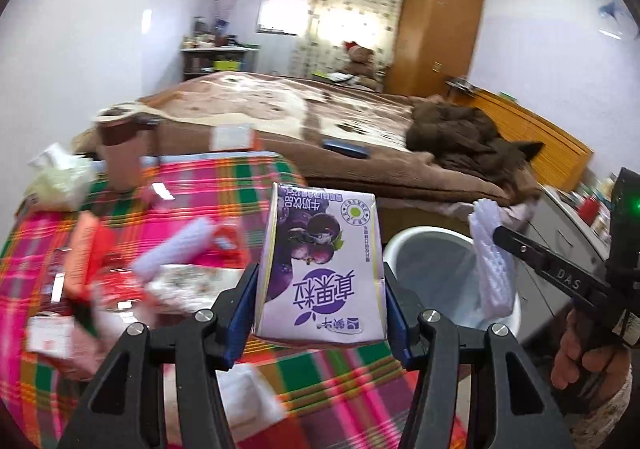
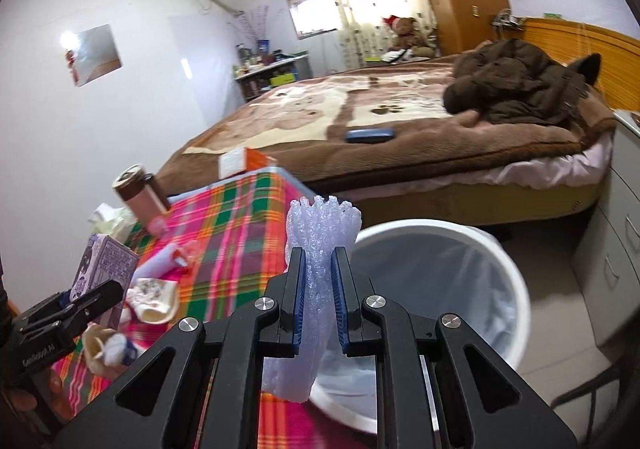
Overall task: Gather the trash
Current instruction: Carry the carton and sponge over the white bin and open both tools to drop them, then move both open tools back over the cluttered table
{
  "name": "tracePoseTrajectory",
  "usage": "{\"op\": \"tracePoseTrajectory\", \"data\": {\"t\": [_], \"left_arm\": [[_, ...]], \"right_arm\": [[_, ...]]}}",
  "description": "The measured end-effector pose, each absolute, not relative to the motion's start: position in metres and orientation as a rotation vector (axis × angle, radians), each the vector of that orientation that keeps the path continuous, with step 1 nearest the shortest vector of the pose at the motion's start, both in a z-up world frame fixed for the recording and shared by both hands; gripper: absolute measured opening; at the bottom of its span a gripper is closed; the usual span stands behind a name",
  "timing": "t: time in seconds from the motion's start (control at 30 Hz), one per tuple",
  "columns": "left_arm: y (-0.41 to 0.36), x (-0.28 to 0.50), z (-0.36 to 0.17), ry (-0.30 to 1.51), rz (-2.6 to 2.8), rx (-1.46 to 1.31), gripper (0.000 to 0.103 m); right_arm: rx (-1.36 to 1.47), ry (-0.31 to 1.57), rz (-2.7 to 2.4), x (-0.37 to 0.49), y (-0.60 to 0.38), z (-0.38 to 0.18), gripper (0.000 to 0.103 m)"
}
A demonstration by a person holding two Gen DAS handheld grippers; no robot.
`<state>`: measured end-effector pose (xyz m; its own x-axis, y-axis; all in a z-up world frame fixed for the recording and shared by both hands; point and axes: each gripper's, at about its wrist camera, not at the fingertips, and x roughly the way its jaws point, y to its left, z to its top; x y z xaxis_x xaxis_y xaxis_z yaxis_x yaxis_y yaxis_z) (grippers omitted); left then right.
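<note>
Item: purple milk-drink carton (image 1: pixel 320 269). Held upside down between the fingers of the left gripper (image 1: pixel 320 313), clamped at both sides, lifted above the near edge of the bench (image 1: pixel 224 185) with its plaid cloth.

Item: white foam net sleeve (image 2: pixel 320 281). Pinched narrow between the fingers of the right gripper (image 2: pixel 320 297), its lower end hanging at the near-left rim of the bin.

Item: white lined trash bin (image 2: pixel 516 289). On the floor, right of the bench, near the bed (image 2: pixel 400 117); no trash can be made out inside it.

Remaining on the bench: crumpled wrappers and paper (image 2: pixel 154 299) at the near left, a brown cup (image 2: pixel 138 191) and tissue pack (image 1: pixel 60 181) at the far left.

Step in hand, by judgement: carry-to-bin, both hands loaded, nothing yet dropped. The sleeve is nearly in place; the carton is left of the bin.

Next move calls for: shifting each load fully over the bin mouth, then letting the fingers part, sleeve first. The light sleeve may cling to the pads or catch the rim.
</note>
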<state>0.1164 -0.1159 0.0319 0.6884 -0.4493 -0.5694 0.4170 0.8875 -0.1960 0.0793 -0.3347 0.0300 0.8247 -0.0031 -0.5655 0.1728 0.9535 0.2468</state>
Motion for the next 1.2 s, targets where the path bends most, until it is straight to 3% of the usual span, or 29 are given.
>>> {"op": "tracePoseTrajectory", "data": {"t": [0.43, 0.8, 0.93, 1.07, 1.2], "left_arm": [[-0.222, 0.125, 0.015, 0.68, -0.619, 0.063, 0.058], [-0.256, 0.132, -0.001, 0.73, -0.64, 0.108, 0.059], [-0.253, 0.136, -0.002, 0.736, -0.635, 0.106, 0.076], [-0.246, 0.137, 0.0, 0.736, -0.627, 0.089, 0.081], [-0.237, 0.135, 0.003, 0.733, -0.613, 0.08, 0.082]], "right_arm": [[0.302, 0.657, -0.18, 0.076, -0.377, 0.006, 0.014], [0.302, 0.717, -0.219, 0.079, -0.401, -0.011, 0.016], [0.308, 0.742, -0.237, 0.08, -0.403, -0.016, 0.02], [0.328, 0.743, -0.239, 0.077, -0.403, -0.017, 0.035], [0.318, 0.735, -0.253, 0.076, -0.399, -0.014, 0.038]]}}
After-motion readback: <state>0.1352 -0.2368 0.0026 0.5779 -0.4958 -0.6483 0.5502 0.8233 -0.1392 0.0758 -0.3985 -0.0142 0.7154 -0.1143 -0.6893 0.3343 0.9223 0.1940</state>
